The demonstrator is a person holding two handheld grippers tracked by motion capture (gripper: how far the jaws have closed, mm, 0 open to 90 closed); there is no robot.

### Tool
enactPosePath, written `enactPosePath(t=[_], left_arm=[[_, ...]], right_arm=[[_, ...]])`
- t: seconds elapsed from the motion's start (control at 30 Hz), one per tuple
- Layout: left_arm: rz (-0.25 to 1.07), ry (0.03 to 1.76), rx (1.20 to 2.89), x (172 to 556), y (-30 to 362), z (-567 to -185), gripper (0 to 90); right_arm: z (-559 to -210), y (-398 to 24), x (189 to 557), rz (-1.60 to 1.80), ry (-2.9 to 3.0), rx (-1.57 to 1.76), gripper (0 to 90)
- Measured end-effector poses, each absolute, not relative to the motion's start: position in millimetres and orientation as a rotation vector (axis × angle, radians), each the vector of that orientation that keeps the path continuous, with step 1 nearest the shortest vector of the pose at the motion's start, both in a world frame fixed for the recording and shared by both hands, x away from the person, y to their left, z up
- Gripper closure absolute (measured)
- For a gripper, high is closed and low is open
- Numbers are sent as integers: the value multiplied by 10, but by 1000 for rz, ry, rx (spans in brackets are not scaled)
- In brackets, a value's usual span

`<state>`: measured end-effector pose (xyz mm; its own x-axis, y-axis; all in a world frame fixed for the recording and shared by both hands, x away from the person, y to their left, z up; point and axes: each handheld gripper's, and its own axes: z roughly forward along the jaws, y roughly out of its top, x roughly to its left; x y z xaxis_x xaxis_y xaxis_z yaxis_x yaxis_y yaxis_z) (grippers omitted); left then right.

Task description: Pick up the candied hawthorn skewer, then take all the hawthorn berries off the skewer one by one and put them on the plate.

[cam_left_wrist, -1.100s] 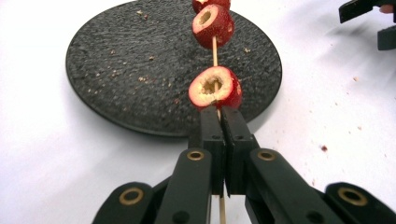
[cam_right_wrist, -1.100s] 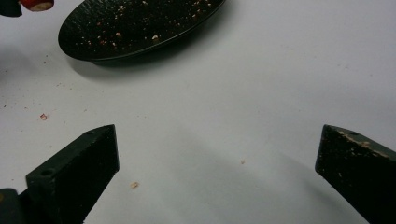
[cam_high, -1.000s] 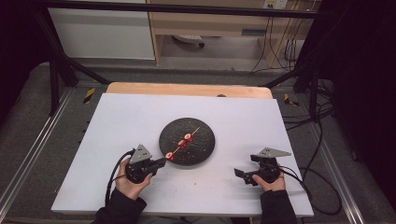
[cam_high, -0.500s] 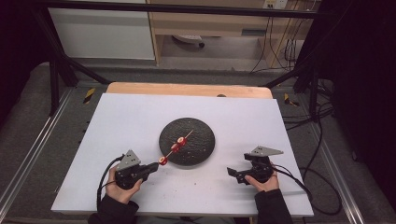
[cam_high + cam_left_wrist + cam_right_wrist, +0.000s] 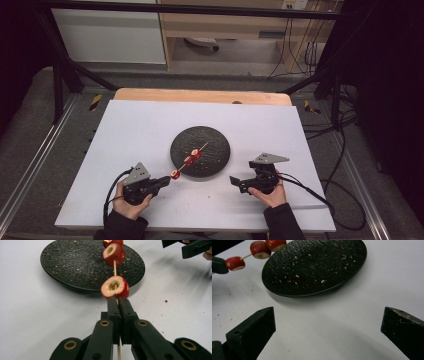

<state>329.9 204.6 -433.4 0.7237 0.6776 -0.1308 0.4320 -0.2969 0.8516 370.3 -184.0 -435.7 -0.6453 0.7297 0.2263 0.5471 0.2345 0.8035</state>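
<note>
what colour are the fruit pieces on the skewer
Red skin with pale cream flesh; the fruit pieces show best in the left gripper view.

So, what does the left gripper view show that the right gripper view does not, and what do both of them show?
Left gripper view alone: its jaws closed on the thin wooden skewer, just below the nearest fruit piece, whose pale hollowed centre faces the camera.

Right gripper view alone: its own jaws standing wide apart with nothing between them, above the white table.

Both: the black plate scattered with crumbs, the red fruit pieces on the skewer, and the white table with small red specks.
</note>
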Motion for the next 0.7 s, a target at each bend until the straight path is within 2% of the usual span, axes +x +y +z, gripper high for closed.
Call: enactPosePath(t=[0.47, 0.7], left_arm=[[317, 817, 1943, 3254, 1991, -4306, 883], [324, 806, 1947, 3236, 1968, -4300, 883]], right_arm=[[-4156, -1506, 3823, 1462, 2257, 1229, 19], [-4086, -1272, 3935, 1528, 2250, 1246, 63]])
